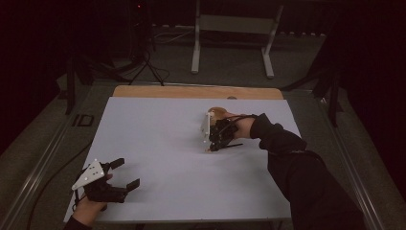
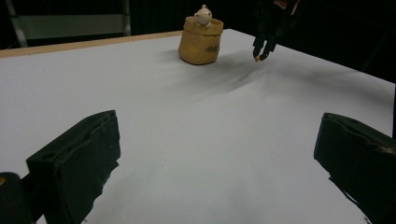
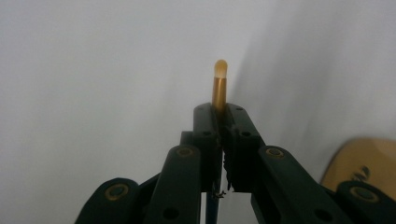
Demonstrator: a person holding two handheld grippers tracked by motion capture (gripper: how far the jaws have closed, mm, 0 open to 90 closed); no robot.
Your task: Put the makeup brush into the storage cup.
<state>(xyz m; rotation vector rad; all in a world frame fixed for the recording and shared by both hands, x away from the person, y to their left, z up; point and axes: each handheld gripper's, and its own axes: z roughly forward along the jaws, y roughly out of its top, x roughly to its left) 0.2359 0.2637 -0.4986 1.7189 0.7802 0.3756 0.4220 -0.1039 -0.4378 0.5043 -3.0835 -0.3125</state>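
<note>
A tan pouch-shaped holder with a small white figure in its mouth stands upright at the back of the white table cover. My right gripper hangs just in front of it, pointing down, shut on a thin pencil-like stick. The stick's gold ferrule and orange rubber tip poke out beyond the jaws, just above the cover. The left gripper view shows this gripper to the right of the holder. My left gripper rests open at the near left corner with nothing between its fingers.
A strip of wooden tabletop shows behind the white cover. On the floor beyond stand a metal frame and a tripod with cables. The holder's edge lies at the lower right of the right gripper view.
</note>
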